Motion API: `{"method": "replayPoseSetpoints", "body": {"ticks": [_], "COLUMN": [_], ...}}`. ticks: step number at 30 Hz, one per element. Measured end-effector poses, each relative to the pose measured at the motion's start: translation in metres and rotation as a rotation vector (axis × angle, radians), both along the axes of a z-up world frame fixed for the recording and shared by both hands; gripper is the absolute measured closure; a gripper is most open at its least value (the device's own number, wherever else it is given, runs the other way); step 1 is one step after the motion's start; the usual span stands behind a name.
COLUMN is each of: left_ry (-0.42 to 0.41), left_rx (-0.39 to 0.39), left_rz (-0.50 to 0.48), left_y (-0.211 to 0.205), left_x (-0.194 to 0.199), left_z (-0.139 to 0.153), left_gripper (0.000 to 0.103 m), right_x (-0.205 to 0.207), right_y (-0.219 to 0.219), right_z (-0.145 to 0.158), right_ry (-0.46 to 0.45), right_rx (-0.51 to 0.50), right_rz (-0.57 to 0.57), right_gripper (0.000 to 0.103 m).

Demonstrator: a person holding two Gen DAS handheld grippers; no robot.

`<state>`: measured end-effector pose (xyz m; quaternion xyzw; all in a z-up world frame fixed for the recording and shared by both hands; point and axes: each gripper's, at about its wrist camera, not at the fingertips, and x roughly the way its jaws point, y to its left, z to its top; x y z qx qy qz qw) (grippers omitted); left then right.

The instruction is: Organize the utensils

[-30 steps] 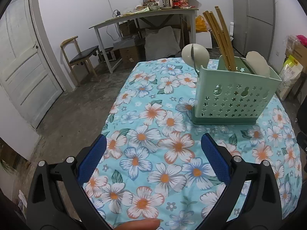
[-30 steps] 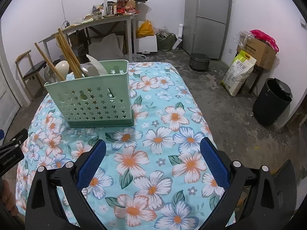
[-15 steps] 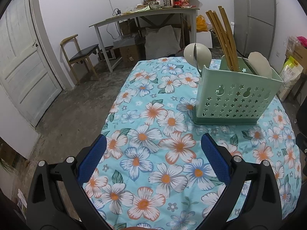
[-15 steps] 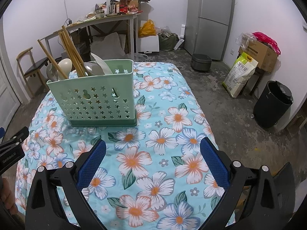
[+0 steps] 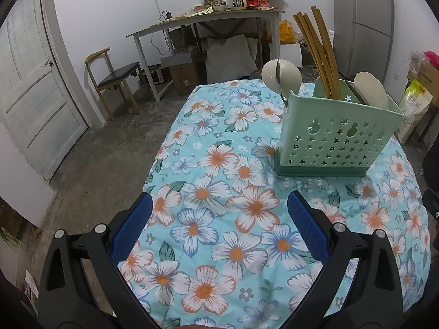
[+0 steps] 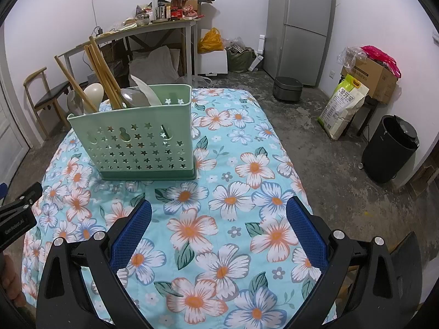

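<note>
A mint-green utensil holder (image 5: 337, 142) with star cut-outs stands upright on the floral tablecloth (image 5: 219, 205), to the right in the left wrist view and to the left in the right wrist view (image 6: 140, 142). Wooden chopsticks (image 5: 318, 54) and pale spoons (image 5: 279, 75) stick up out of it; they also show in the right wrist view, chopsticks (image 6: 101, 74) and spoons (image 6: 145, 90). My left gripper (image 5: 219, 213) is open and empty above the cloth, short of the holder. My right gripper (image 6: 219, 216) is open and empty, also short of the holder.
Part of the left gripper (image 6: 19, 213) shows at the left edge of the right wrist view. Beyond the table stand a cluttered desk (image 5: 214, 19), a chair (image 5: 115, 74), a fridge (image 6: 301, 27), a black bin (image 6: 389, 148) and boxes (image 6: 370, 76).
Both grippers have drawn back and risen slightly, so the holder looks a little farther off. Jaws stay open. Nothing on the table has moved.
</note>
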<state>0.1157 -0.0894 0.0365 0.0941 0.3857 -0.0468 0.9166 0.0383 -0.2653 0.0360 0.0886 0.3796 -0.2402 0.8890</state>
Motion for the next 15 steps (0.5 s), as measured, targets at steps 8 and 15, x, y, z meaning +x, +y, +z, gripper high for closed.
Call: {"method": "replayPoseSetpoints", "body": {"ticks": [8, 15], "left_ry": [0.001, 0.005], "left_rx": [0.0, 0.0], "left_rz": [0.0, -0.002], "left_y": [0.0005, -0.0004], "left_x": [0.0, -0.0006], "left_z": [0.0014, -0.0013], "left_gripper": [0.008, 0.008], "right_x": [-0.0004, -0.0013], "right_y": [0.0007, 0.001], "right_z": [0.0004, 0.0001], "right_ry": [-0.001, 0.001], "right_rx": [0.0, 0.001], "right_rz": [0.0, -0.001], "right_gripper": [0.007, 0.007]}}
